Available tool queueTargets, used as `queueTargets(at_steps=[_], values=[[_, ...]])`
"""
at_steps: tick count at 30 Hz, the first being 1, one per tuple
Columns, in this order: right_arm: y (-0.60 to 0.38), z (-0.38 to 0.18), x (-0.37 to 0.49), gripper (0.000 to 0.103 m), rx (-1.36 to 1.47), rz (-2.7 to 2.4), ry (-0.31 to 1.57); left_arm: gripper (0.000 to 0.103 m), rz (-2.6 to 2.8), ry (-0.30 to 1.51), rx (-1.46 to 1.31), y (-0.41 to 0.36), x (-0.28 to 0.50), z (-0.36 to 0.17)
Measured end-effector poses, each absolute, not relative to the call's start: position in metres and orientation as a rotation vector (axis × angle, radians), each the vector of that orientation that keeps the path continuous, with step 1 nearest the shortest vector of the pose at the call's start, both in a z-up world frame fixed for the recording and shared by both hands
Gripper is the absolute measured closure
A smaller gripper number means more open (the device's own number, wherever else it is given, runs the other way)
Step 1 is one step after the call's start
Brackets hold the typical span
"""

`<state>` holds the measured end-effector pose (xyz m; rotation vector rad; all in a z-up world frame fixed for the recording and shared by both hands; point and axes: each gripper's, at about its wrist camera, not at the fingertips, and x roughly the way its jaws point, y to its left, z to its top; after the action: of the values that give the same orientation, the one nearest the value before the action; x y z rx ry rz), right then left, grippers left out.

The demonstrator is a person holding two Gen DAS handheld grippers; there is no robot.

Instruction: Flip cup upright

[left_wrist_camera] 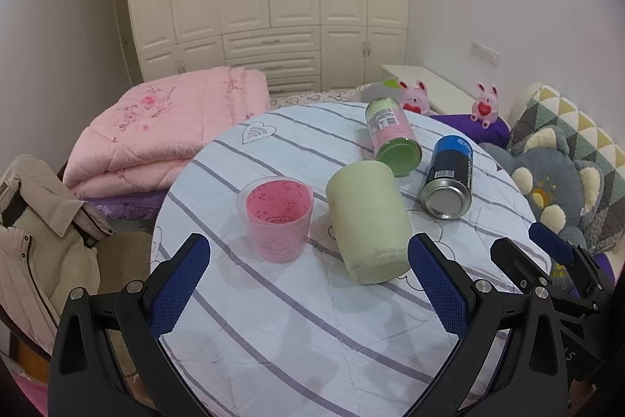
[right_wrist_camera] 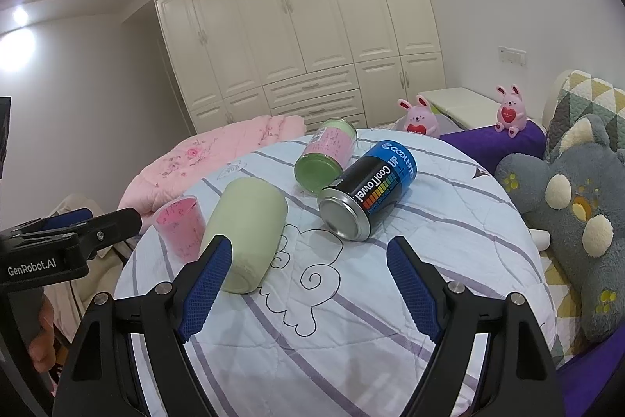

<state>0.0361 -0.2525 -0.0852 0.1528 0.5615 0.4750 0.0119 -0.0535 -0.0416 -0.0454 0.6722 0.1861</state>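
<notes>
so, progress: nothing righted yet
pale green cup (left_wrist_camera: 365, 221): on its side, mid-table, beside upright pink cup (left_wrist_camera: 276, 217)
left gripper (left_wrist_camera: 308, 284): spread wide, empty
right gripper (right_wrist_camera: 310, 284): spread wide, empty
left to do: grasp, tip upright

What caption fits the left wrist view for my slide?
Open left tongs face a pale green cup lying on its side beside an upright pink cup on the striped table.

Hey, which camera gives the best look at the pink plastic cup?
The left wrist view: the pink cup stands upright, near centre, rim and inside unobstructed. In the right wrist view it sits small at the left, partly behind the pale green cup.
</notes>
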Motion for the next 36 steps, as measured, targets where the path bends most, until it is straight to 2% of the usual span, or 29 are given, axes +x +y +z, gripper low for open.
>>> queueTargets(at_steps=[36], values=[[-0.2527, -0.0845, 0.0357, 0.02, 0.146, 0.459, 0.556, 0.001, 0.199, 0.658, -0.021, -0.0495, 0.0095, -0.0441]])
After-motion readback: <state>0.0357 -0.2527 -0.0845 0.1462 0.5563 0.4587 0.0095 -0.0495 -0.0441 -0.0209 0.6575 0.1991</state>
